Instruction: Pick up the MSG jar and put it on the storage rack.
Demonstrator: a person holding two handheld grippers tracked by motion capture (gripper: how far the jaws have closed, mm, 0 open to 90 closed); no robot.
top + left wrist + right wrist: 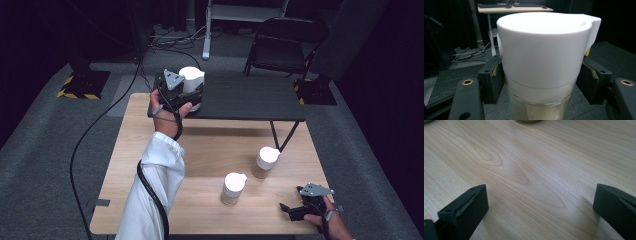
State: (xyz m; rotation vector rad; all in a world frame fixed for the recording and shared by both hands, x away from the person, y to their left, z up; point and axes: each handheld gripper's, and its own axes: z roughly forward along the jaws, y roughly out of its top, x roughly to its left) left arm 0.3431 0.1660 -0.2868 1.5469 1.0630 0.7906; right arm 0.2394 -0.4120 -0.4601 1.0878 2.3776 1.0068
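1. Presently, three jars with white lids are on view; each has a clear glass body holding a pale, sandy-looking fill.
2. First jar stands at the near left corner of the dark raised platform, which sits at the far edge of the wooden table. The left gripper has its jaws set on either side of it, pads against the lid's lower edge and the glass, pinching it.
3. In the left gripper view, this jar is upright; its lid carries a small tab on one side.
4. Second jar stands on the table, near the platform's front leg.
5. Third jar stands nearer the person, just beside the second, apart from it.
6. Right gripper rests low at the table's near right corner, jaws spread wide over bare wood, holding nothing.
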